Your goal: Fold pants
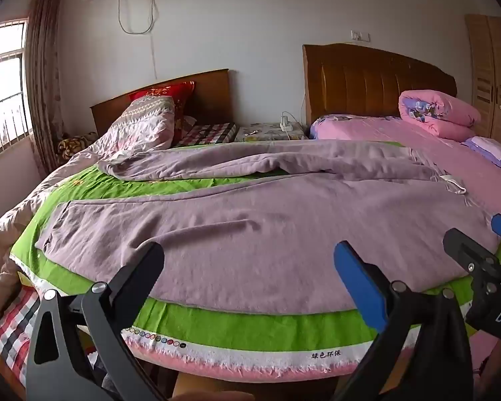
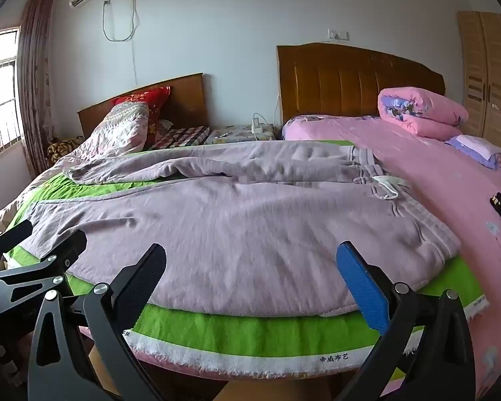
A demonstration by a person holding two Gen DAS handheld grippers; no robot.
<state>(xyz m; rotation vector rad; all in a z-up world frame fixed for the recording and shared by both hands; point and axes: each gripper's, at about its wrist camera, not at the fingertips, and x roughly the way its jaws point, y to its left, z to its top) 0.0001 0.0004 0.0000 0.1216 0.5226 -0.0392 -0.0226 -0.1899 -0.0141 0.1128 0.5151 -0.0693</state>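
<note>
Two grippers spread wide above unfolded pants, nothing grasped.

Both legs of lilac pants (image 1: pixel 250 214) laid out across green cloth (image 1: pixel 250 327) on near bed, waistband with white drawstring (image 2: pixel 387 183) toward right side beside pink sheet (image 2: pixel 451 180), cuffs toward left. Far leg rumpled and partly twisted, near leg mostly flat; no fold made yet, so task judged at its very start. Left gripper (image 1: pixel 250 277) hovering over near leg's middle, jaws fully apart, empty. Right gripper (image 2: pixel 250 277) likewise agape and empty, poised over near edge closer to waist. Still to do, by the look of it: smoothing far leg, laying one leg on other, then folding lengthwise toward waistband.
</note>
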